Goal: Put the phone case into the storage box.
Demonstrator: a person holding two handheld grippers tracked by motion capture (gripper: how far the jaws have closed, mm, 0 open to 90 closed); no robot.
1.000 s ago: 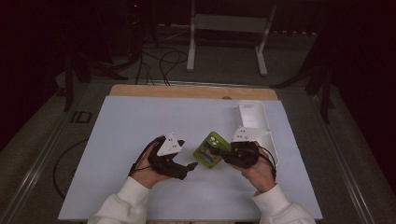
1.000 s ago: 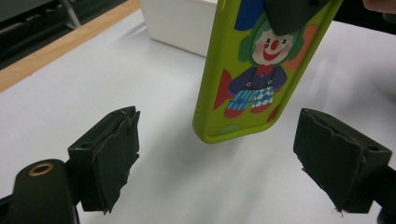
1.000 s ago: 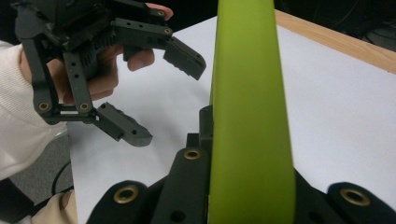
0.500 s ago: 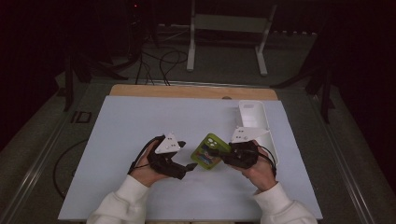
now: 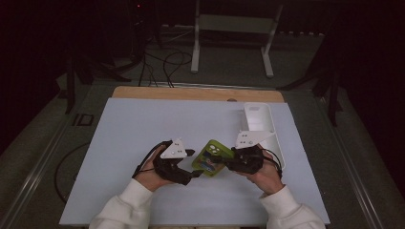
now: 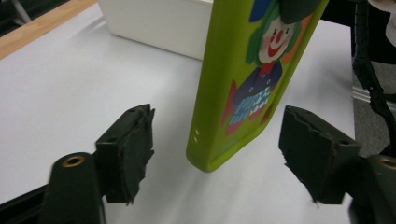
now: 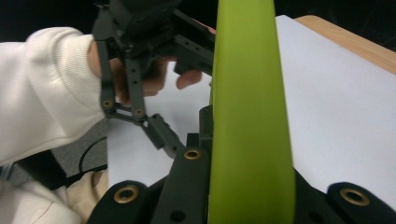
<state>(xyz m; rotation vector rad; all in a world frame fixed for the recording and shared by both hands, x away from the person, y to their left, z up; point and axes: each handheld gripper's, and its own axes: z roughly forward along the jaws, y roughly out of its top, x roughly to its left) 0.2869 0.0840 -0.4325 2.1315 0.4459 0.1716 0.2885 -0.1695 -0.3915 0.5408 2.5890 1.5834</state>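
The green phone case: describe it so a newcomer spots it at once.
On the pale blue table mat, look just left of the white tray, between the person's two grippers. The phone case is lime green with a clown picture, clamped in the right gripper.

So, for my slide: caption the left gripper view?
Left gripper closing, pads not yet touching the green phone case.
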